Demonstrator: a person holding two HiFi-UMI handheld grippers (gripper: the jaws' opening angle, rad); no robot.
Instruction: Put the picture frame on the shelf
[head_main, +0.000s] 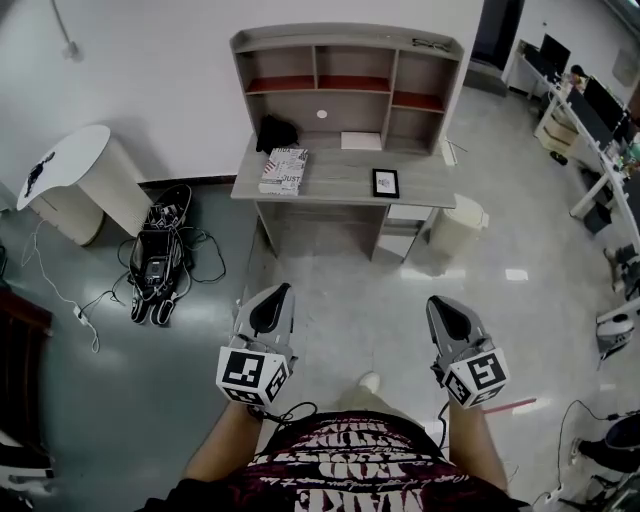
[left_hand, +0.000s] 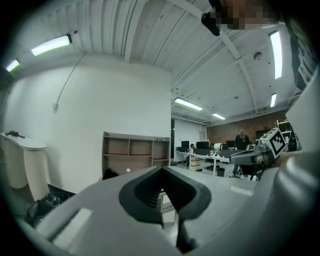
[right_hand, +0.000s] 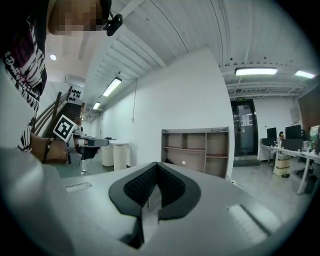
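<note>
While held well short of the grey wooden worktop (head_main: 335, 175): left claw (head_main: 283, 290) clenched, nothing between jaws; right claw (head_main: 433, 300) likewise clenched and empty. Noted small black rectangular picture frame (head_main: 385, 183) on worktop near front edge, right of centre. Grey wooden shelf unit (head_main: 345, 40) along back edge. Stack of printed magazines (head_main: 284, 170) toward left edge.

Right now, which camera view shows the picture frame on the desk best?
The head view: the picture frame lies in plain sight on the desk, right of the book. Both gripper views show only the shelf beyond; the left gripper and right gripper hide the desktop, so the frame is not visible there.
</note>
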